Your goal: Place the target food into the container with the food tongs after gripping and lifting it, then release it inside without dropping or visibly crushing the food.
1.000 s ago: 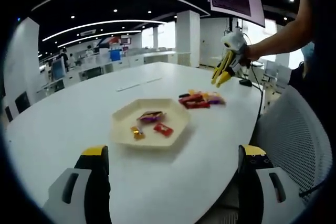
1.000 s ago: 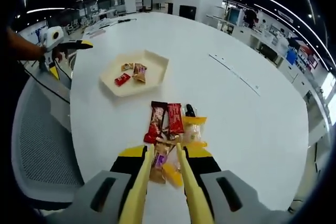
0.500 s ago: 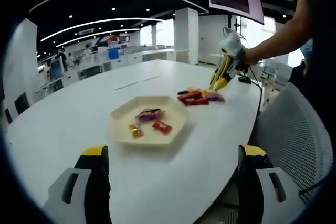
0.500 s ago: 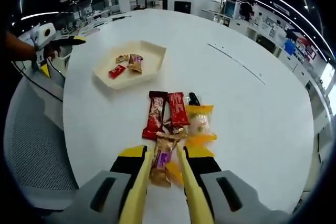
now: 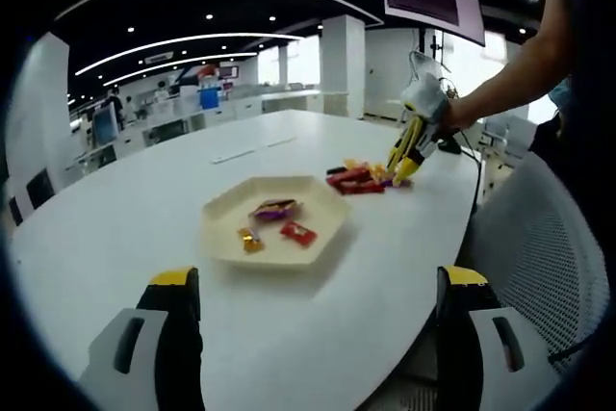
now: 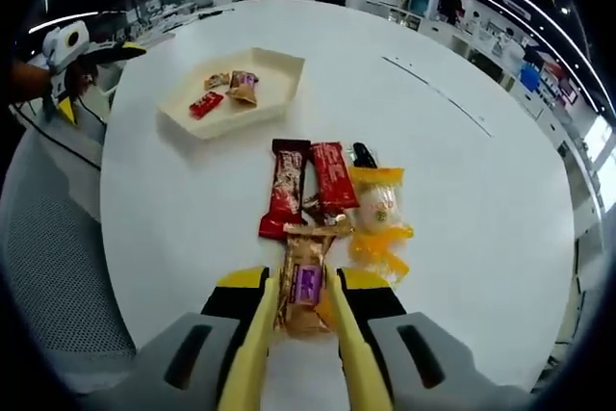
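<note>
Evidently the round white table [image 6: 481, 190] carries a cream hexagonal tray [image 6: 274, 93] kept apart as destination, while the right gripper [image 6: 300, 329], yellow tongs apart, straddles the gold-and-purple wrapped snack [image 6: 305, 281]; the left gripper [image 5: 313, 320] waits, jaws spread.

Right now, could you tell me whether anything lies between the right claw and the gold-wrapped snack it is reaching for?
Nothing visible does. The right claw has its yellow tongs on either side of the gold-wrapped snack, whose near end lies between them. The other wrapped snacks lie beyond it, toward the tray.
</note>
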The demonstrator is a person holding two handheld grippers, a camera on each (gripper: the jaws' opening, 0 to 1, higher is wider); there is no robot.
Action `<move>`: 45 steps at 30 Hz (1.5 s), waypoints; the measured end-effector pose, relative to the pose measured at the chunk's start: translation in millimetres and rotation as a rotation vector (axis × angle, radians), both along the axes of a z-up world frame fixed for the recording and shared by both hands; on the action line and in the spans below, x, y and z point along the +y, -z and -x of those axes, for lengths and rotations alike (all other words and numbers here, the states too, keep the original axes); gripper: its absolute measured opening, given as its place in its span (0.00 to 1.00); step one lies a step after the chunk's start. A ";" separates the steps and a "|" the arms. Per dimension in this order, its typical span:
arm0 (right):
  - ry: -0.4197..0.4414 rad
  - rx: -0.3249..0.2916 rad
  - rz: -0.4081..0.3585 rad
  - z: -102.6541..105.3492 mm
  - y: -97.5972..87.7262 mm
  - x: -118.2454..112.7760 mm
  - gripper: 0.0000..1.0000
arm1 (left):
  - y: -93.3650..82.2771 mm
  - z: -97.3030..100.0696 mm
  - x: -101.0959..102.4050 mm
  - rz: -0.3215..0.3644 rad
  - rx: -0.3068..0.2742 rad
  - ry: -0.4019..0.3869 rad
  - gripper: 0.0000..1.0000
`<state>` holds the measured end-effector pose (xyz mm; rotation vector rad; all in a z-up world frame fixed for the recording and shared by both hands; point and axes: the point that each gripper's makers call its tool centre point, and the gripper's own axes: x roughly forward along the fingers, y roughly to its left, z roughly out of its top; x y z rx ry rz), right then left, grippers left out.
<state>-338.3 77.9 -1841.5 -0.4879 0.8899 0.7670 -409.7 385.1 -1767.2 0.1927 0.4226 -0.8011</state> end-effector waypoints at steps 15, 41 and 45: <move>0.109 0.065 0.006 -0.3 -1.0 -4.0 0.20 | -1.4 -0.4 0.1 0.002 -0.004 -0.004 0.99; 0.071 0.023 0.003 -8.1 -29.7 -2.6 0.21 | -2.7 -1.3 1.0 0.003 -0.006 -0.011 0.99; 0.069 -0.001 -0.012 -16.0 -43.8 0.0 0.21 | -5.6 -2.0 1.1 0.012 -0.010 -0.018 0.99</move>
